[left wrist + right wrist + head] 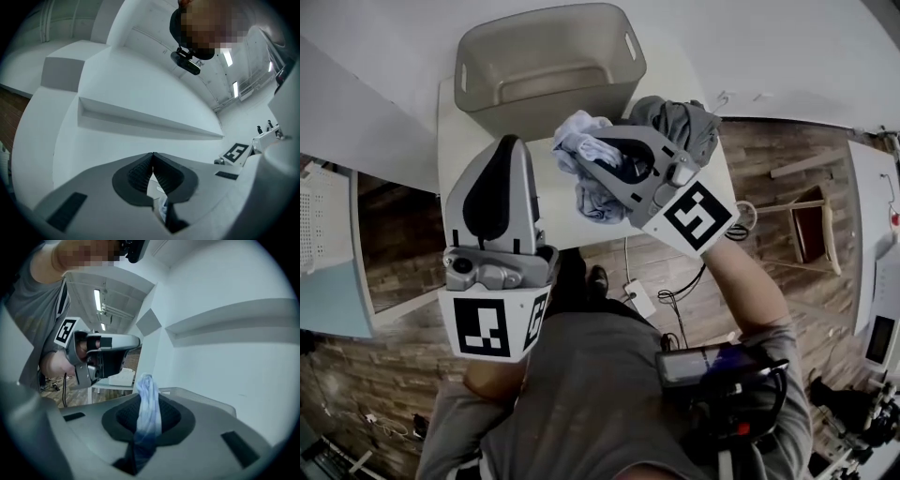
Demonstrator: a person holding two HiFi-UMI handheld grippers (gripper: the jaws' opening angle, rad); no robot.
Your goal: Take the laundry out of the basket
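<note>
Table (551, 204) partly hidden; right claw (148, 398) pinches cloth (149, 420).

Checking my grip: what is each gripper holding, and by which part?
Right gripper pinches a pale blue cloth by a bunched fold; left gripper holds nothing.

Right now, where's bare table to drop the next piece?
Bare: front-left of the table, between basket and near edge, beneath the left gripper. Crowded: right side, grey garment plus the cloth in the right gripper.
</note>
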